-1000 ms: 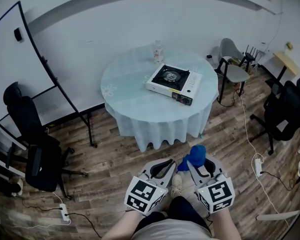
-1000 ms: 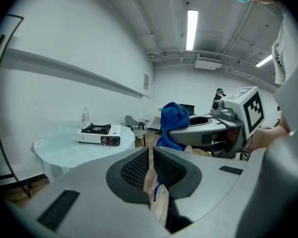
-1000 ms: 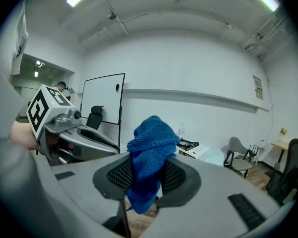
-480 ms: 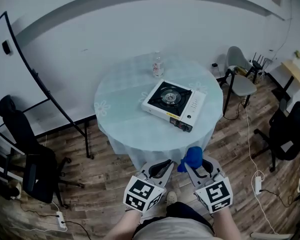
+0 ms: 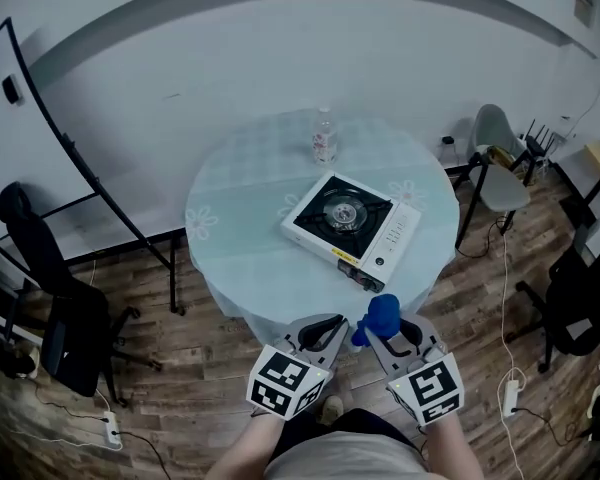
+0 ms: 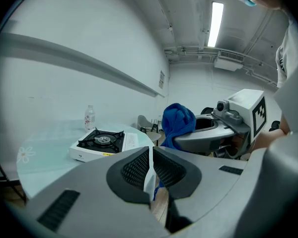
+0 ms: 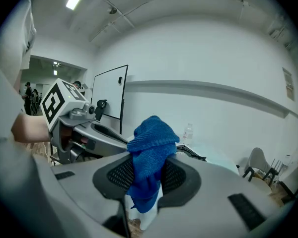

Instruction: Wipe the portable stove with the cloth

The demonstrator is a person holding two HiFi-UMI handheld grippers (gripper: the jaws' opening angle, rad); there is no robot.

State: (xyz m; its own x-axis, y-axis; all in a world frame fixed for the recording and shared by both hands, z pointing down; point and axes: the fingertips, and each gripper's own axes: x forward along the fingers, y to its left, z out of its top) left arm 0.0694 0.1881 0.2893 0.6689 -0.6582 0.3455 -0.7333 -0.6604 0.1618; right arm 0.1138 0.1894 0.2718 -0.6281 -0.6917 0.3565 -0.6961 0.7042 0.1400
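Note:
A white portable stove (image 5: 352, 226) with a black burner sits on the round table (image 5: 240, 238), right of its middle; it also shows in the left gripper view as the stove (image 6: 100, 144). My right gripper (image 5: 380, 330) is shut on a bunched blue cloth (image 5: 381, 315), held at the table's near edge, short of the stove. The cloth (image 7: 150, 155) fills the jaws in the right gripper view. My left gripper (image 5: 330, 330) hangs beside it, jaws shut on nothing (image 6: 151, 168).
A clear plastic bottle (image 5: 324, 136) stands at the table's far side behind the stove. Black office chairs (image 5: 55, 298) stand at the left and a grey chair (image 5: 500, 158) at the right. A whiteboard frame (image 5: 90, 183) leans left. Cables lie across the wooden floor (image 5: 180, 388).
The view has come closer to the table: stove and table edge lie nearer both grippers. The right gripper still holds the blue cloth, and the left is unchanged.

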